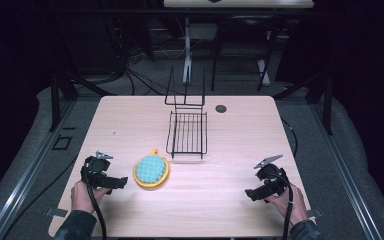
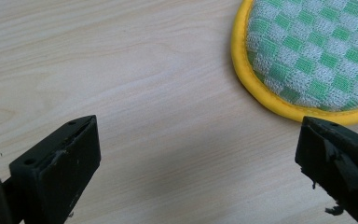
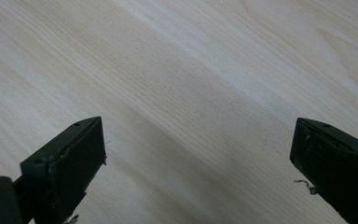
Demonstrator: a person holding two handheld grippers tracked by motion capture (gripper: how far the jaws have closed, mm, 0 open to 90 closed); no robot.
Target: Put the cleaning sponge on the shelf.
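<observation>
Potholder (image 1: 151,171), round, with a green-and-white checked face and a yellow rim, lies flat on the table (image 1: 230,145), toward our left and nearer our edge. We count one of it. Just beyond it, toward the far side, stands one black wire rack (image 1: 187,132), its grid lying flat and two thin uprights rising at its far end; rack and potholder are near each other but apart. One small dark round spot (image 1: 221,108) sits on the tabletop to the right of the rack's far end.

We hold two tools. Our left gripper (image 1: 117,183) rests low over the table just beside the potholder, jaws spread wide with bare wood between them and nothing held; in the left gripper view the potholder's yellow edge (image 2: 279,105) lies close above one jaw, not between the two. Our right gripper (image 1: 252,194) sits well apart on the right, jaws likewise wide open over plain wood, empty. Nothing lies between the left gripper and the potholder.
</observation>
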